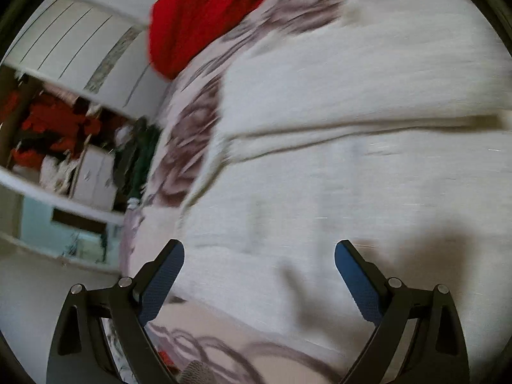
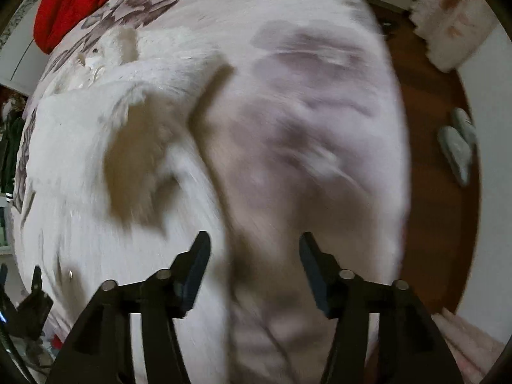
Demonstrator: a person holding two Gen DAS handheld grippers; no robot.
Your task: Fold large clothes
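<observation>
Two hand-held grippers hung empty above the bed: the left hand-held gripper stood wide, the right hand-held gripper part-open, nothing between either's jaws. Ahead of both lay the large white fleecy garment on the floral-printed bedspread, spread flat, presumably for folding.

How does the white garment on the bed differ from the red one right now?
The white garment is pale and fuzzy, spread across the bed directly under both tools; the red garment is bright red and bunched in a heap at the bed's far edge, away from both tools. Both rest on the floral bedspread.
</observation>
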